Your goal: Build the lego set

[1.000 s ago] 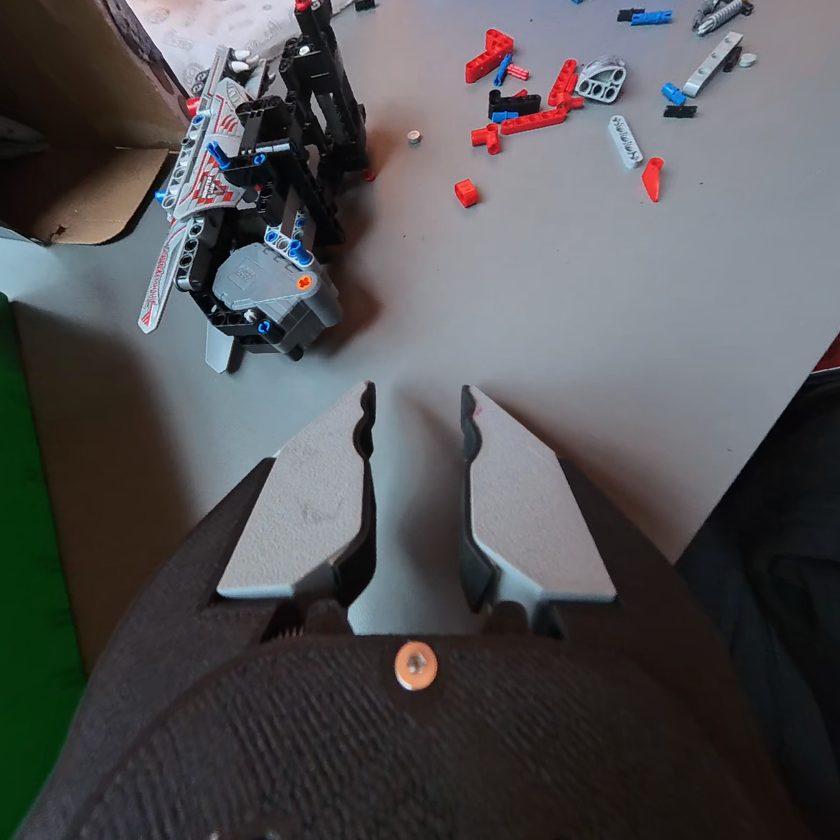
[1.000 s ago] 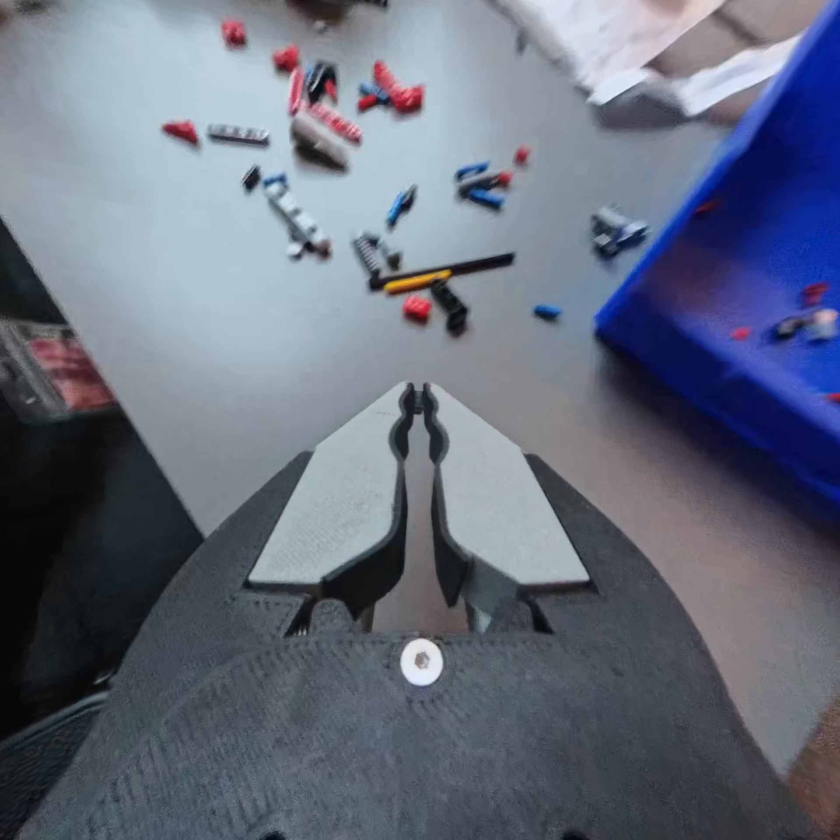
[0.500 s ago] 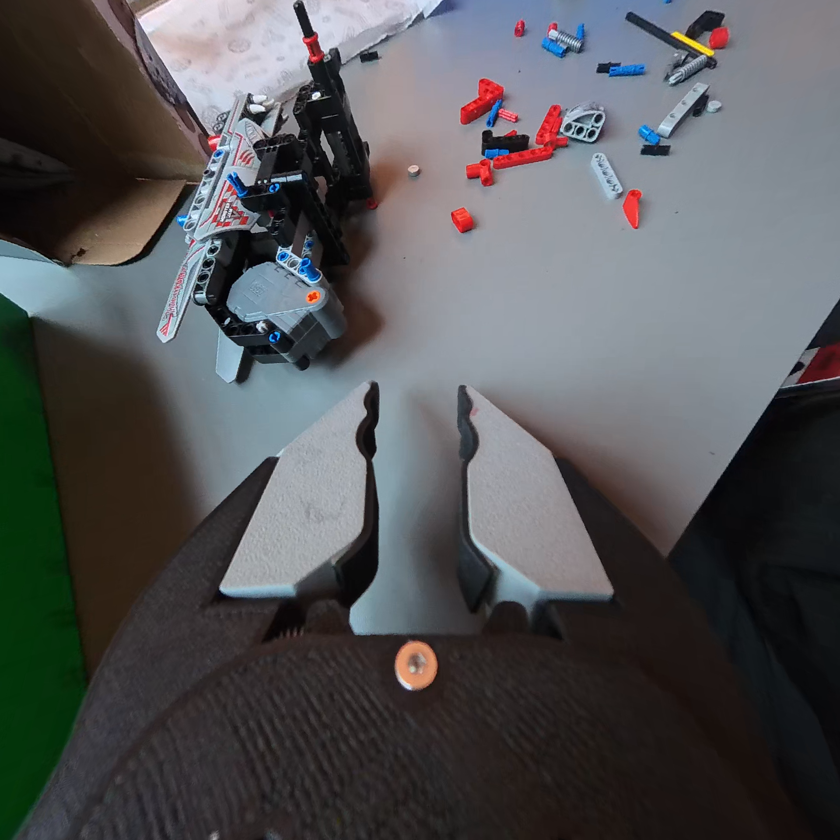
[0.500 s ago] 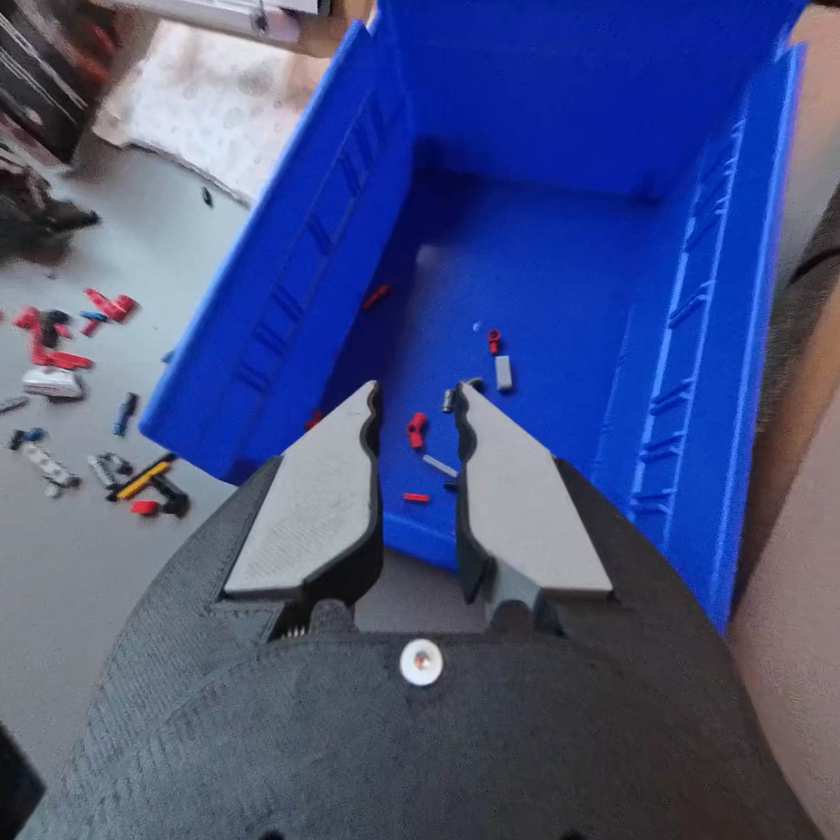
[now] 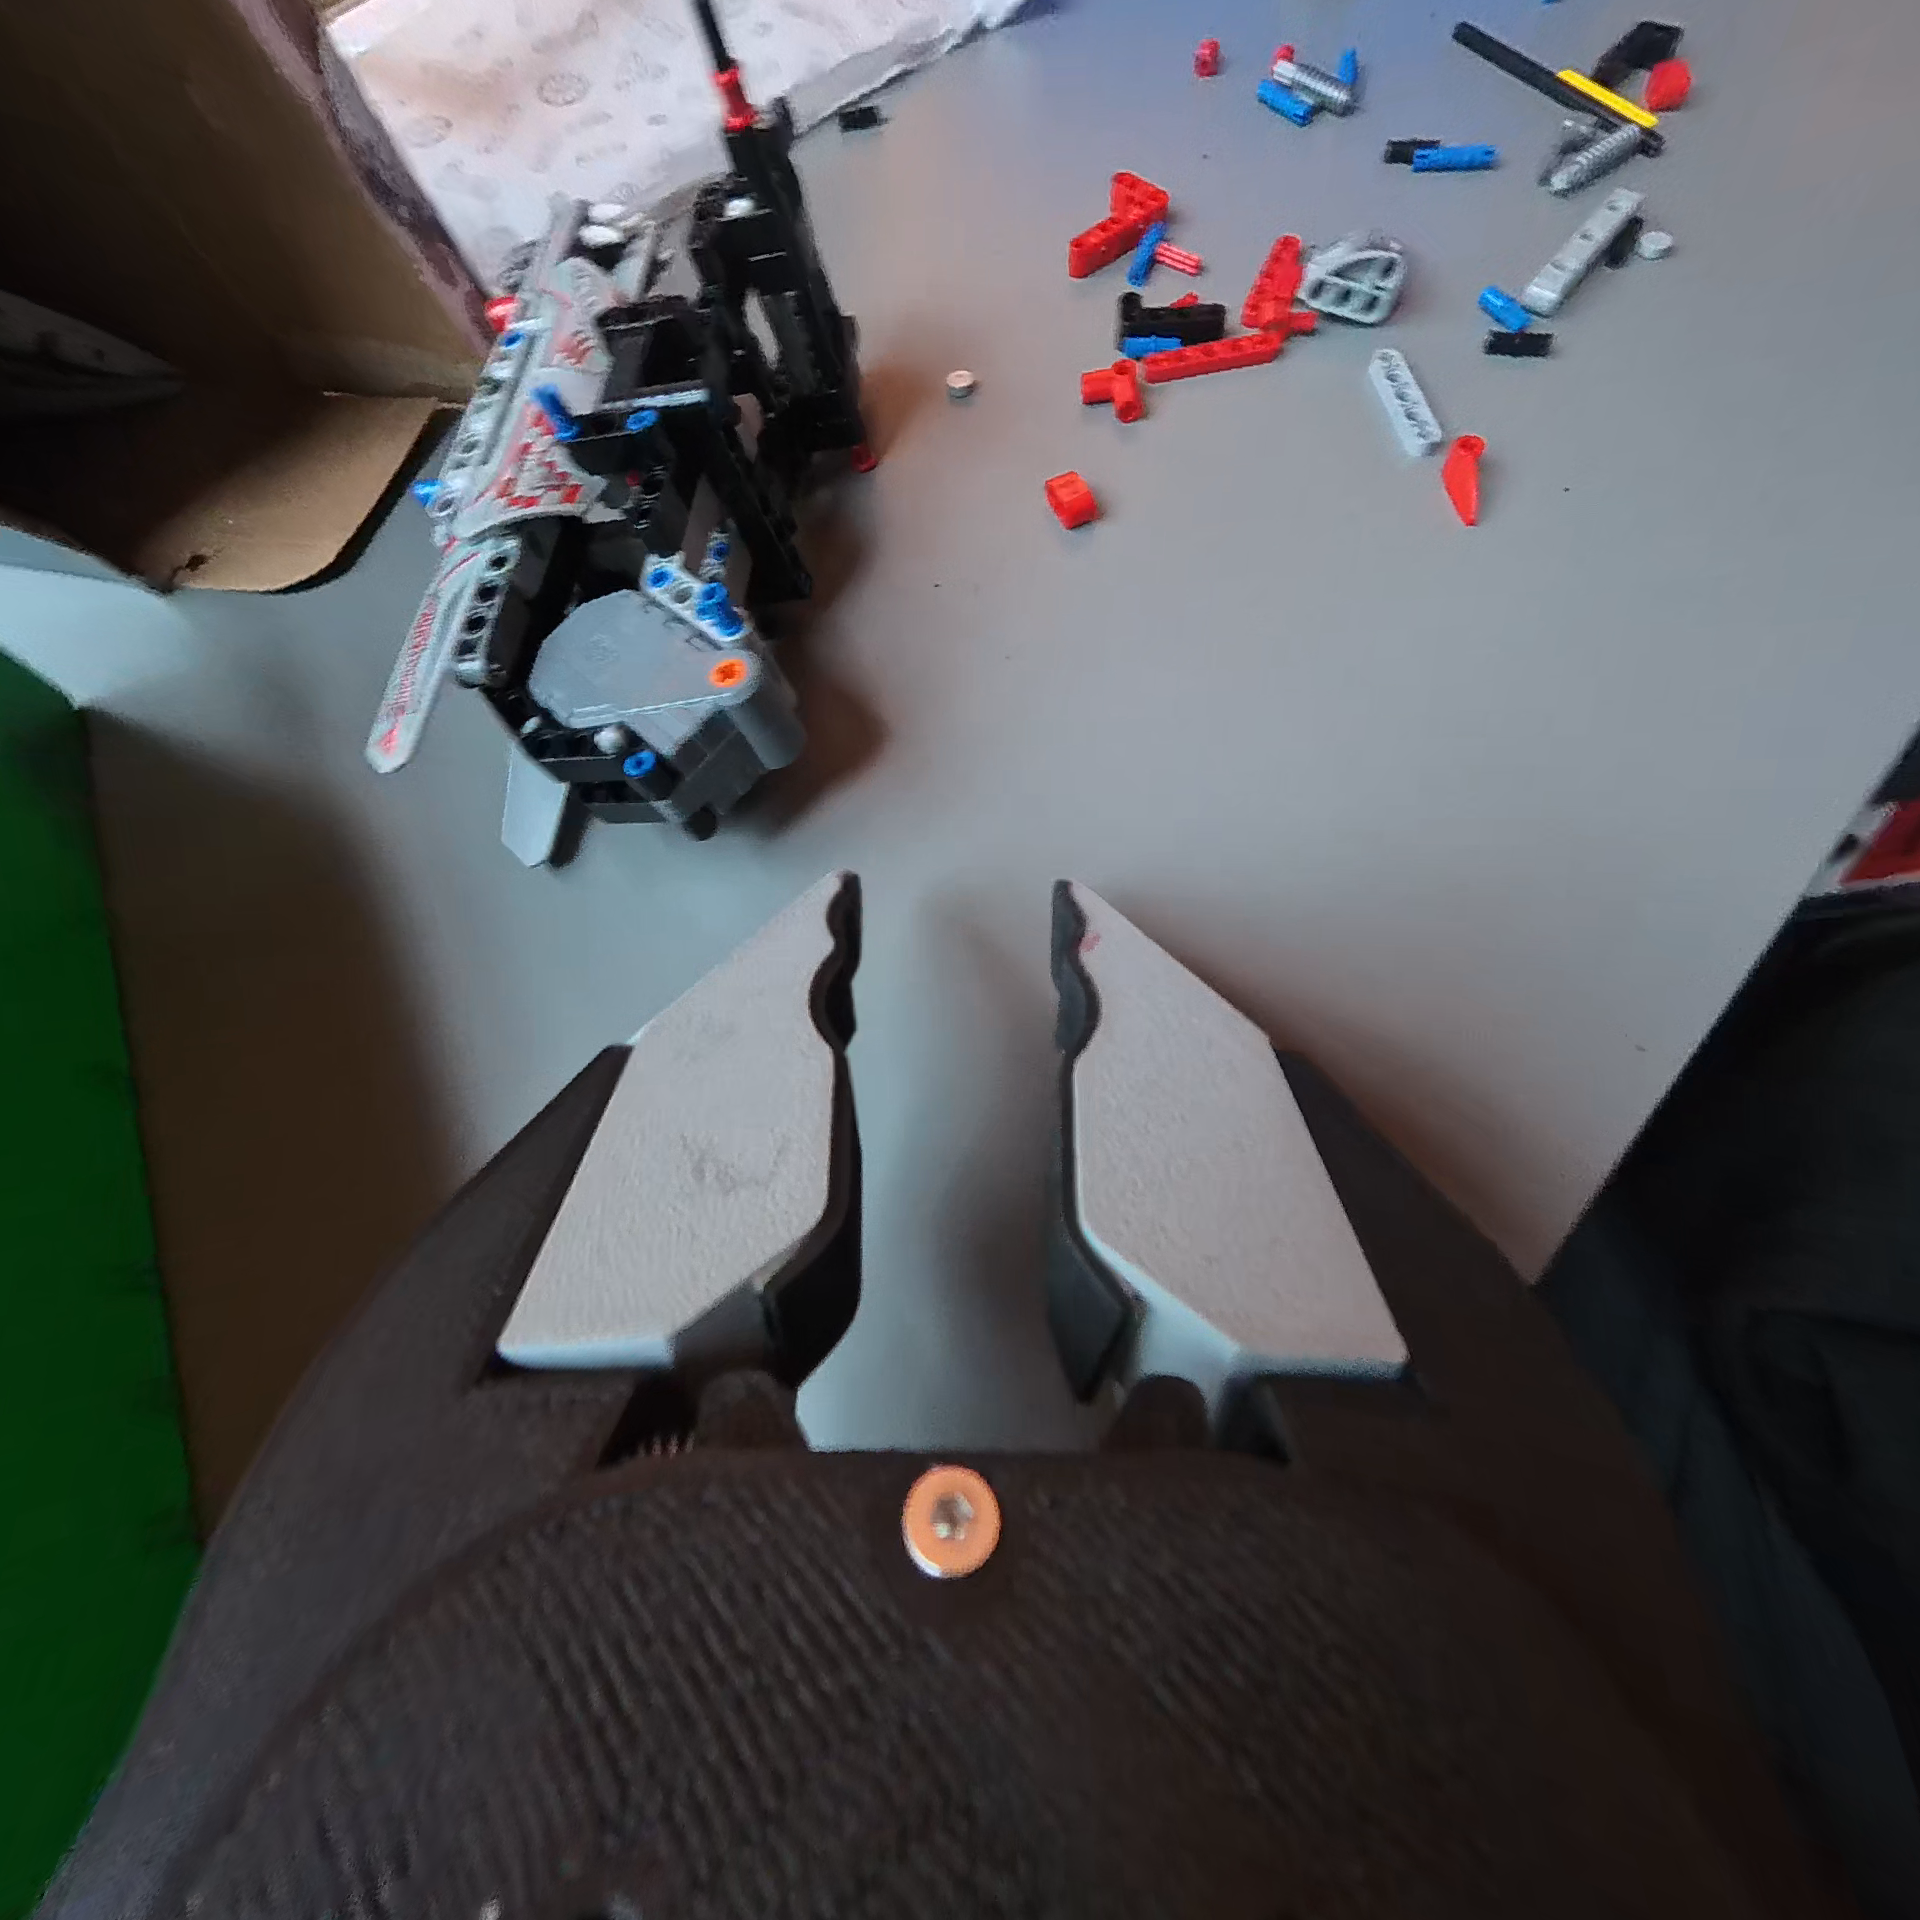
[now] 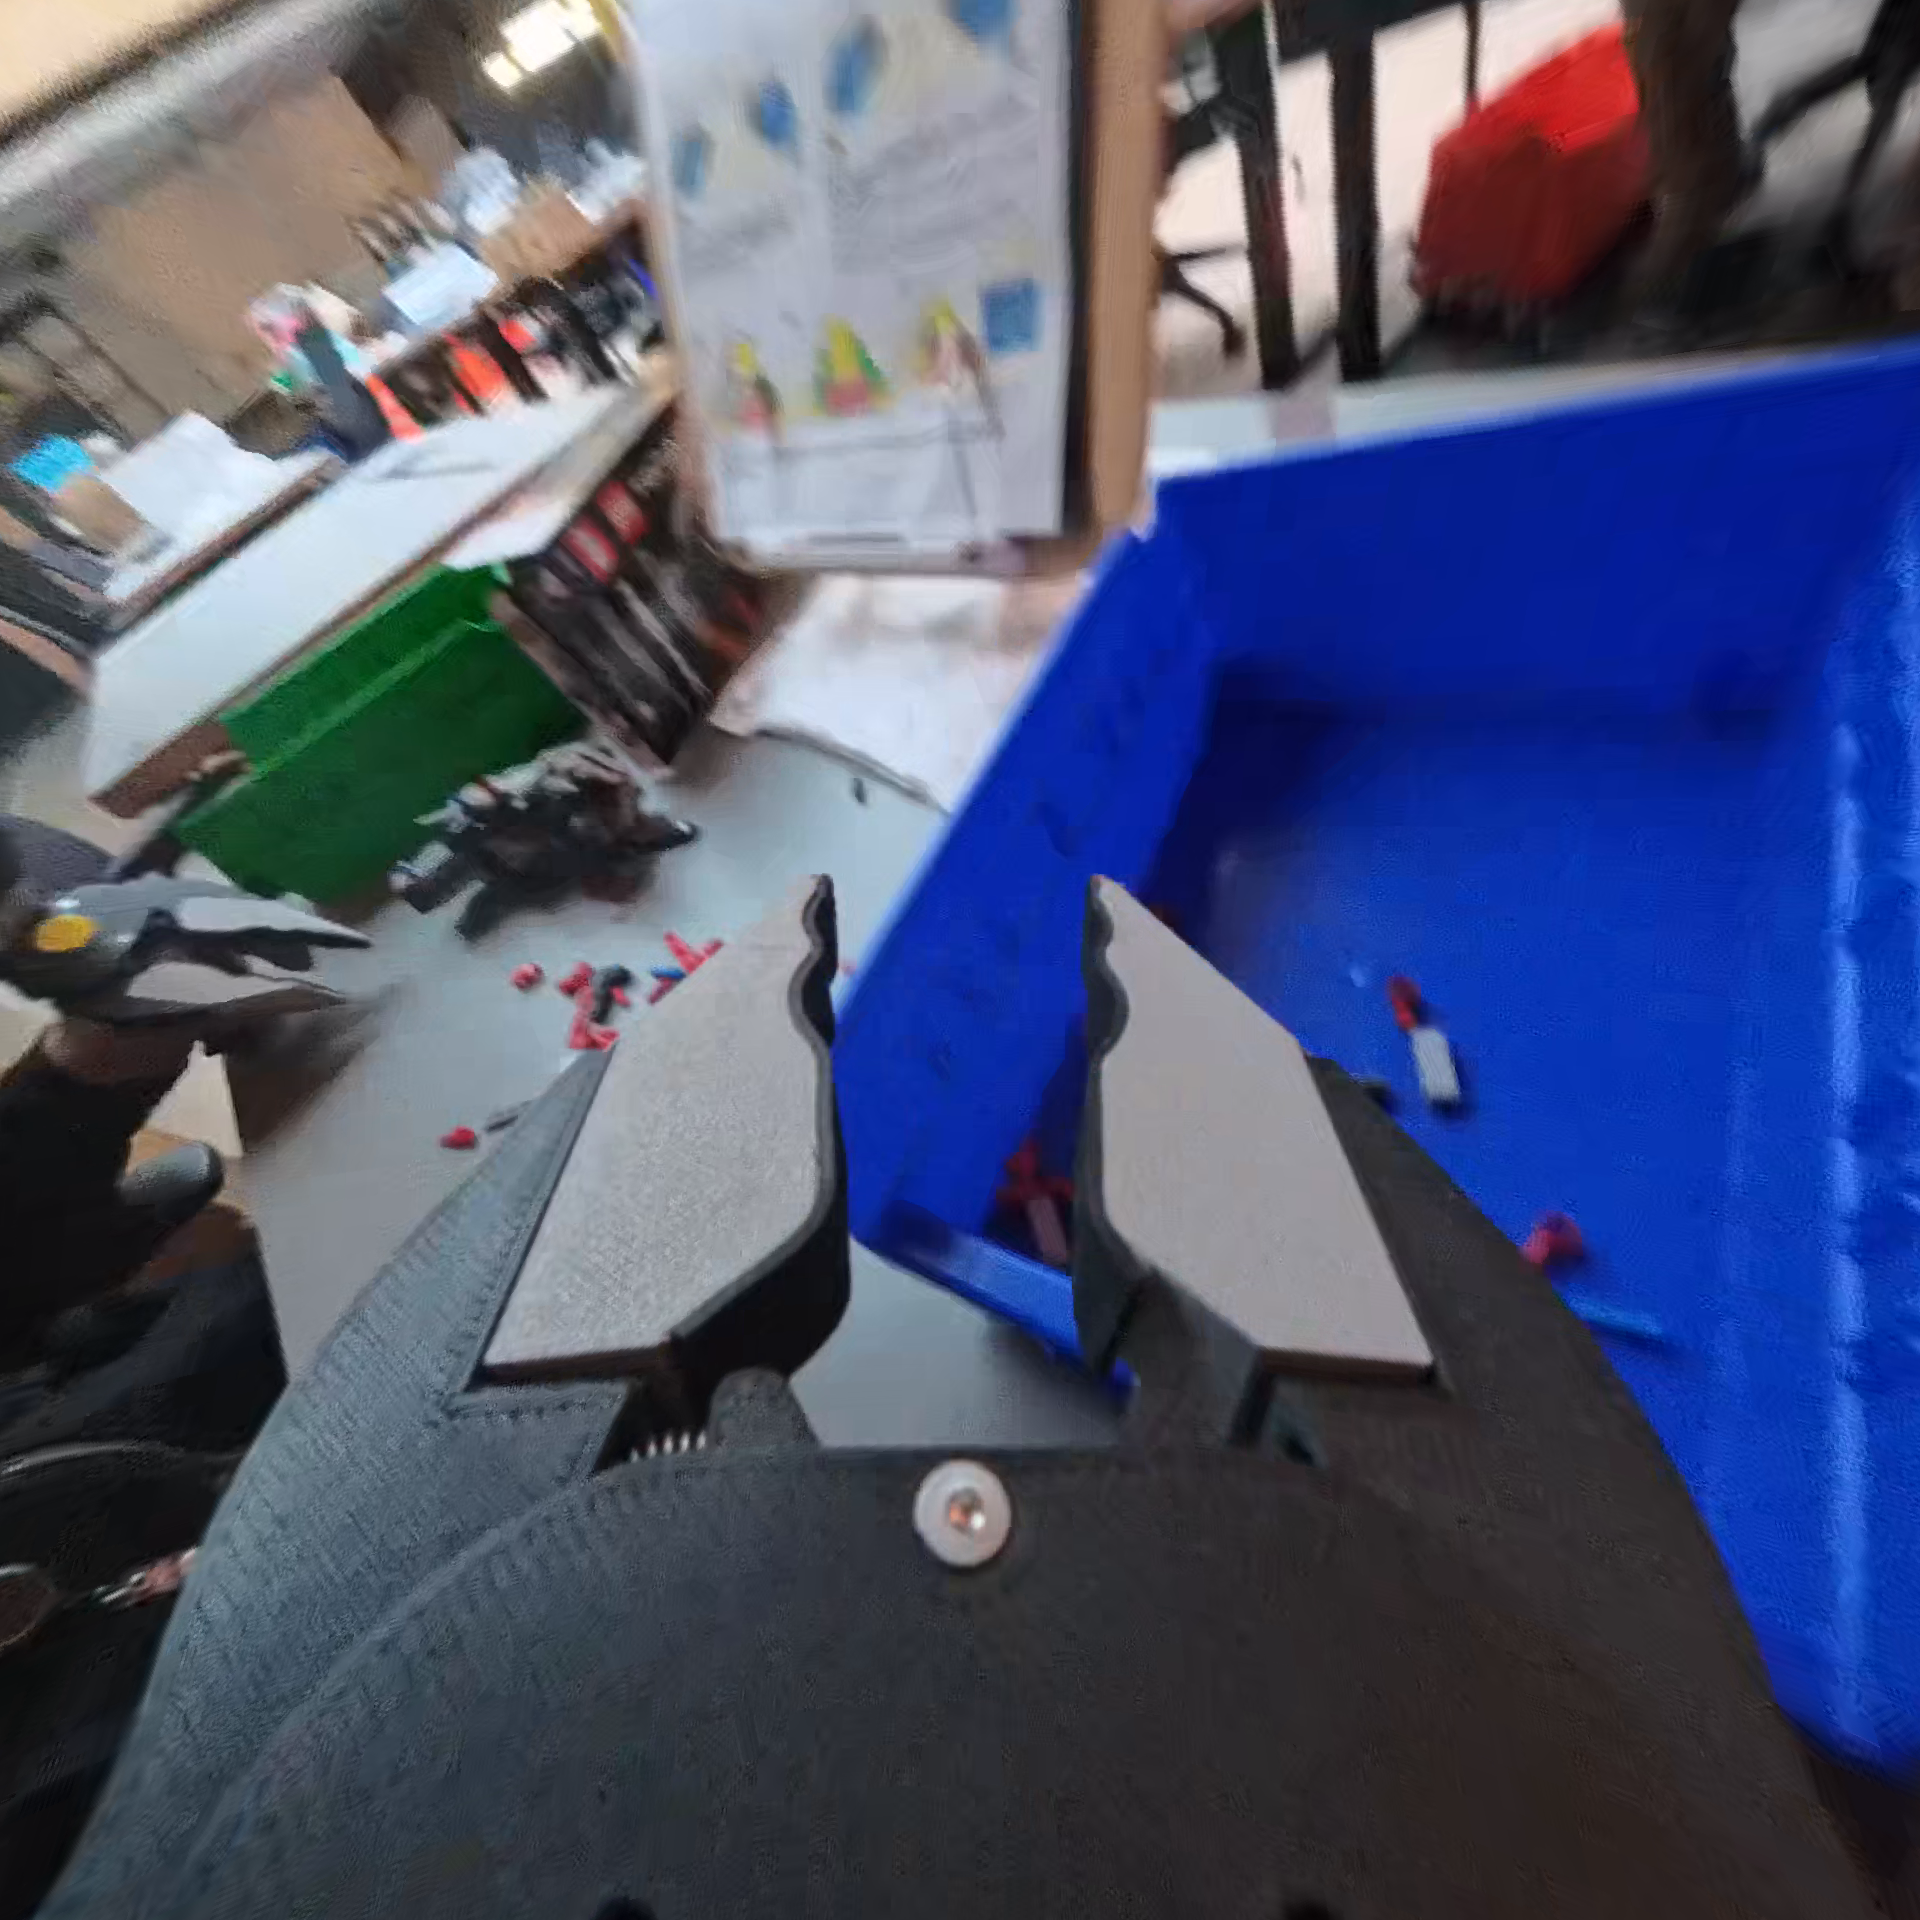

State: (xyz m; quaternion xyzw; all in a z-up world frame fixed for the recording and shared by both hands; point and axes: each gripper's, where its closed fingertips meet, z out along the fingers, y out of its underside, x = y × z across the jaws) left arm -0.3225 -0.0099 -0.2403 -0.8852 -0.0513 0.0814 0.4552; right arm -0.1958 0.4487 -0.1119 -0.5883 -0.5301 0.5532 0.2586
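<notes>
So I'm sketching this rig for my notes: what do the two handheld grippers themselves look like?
Both match. The left gripper has a black, ridged, 3D-printed-looking shell, rounded and tapering forward, with one round metal screw at its centre. Its two fingers are flat, grey, wedge-shaped plates with black, wavy inner edges. The right gripper looks the same. No cables show.

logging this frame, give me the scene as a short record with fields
left hand-held gripper: open, empty, above grey table
right hand-held gripper: open, empty, over blue bin's near rim
model: part-built, on table, ahead-left of left gripper
loose parts: scattered on table
blue bin: few small parts inside
</notes>
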